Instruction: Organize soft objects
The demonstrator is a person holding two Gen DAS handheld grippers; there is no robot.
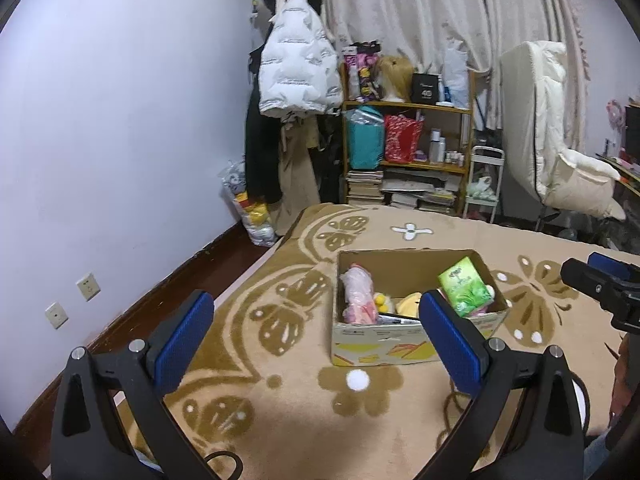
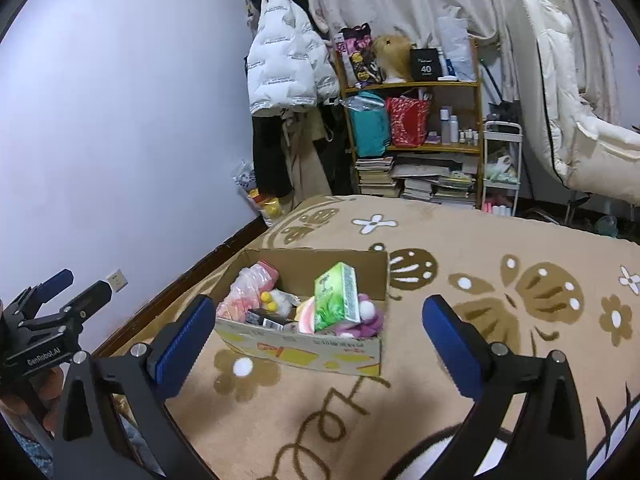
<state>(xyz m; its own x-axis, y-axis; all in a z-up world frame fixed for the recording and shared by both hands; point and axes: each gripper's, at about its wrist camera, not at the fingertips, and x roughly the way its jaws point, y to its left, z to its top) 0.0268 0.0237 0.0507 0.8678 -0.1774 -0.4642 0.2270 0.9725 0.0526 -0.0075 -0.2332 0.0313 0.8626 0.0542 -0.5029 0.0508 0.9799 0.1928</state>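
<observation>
Both the left gripper (image 1: 316, 334) and right gripper (image 2: 320, 334) hang spread and empty, the open brown cardboard box (image 2: 304, 350) (green tissue pack (image 2: 336, 298) upright inside) lying just ahead between them.

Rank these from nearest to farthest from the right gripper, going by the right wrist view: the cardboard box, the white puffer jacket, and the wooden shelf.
1. Cardboard box: on the blanket, just ahead of the right gripper.
2. Wooden shelf and white puffer jacket: both against the far side of the room, too close to call.
</observation>
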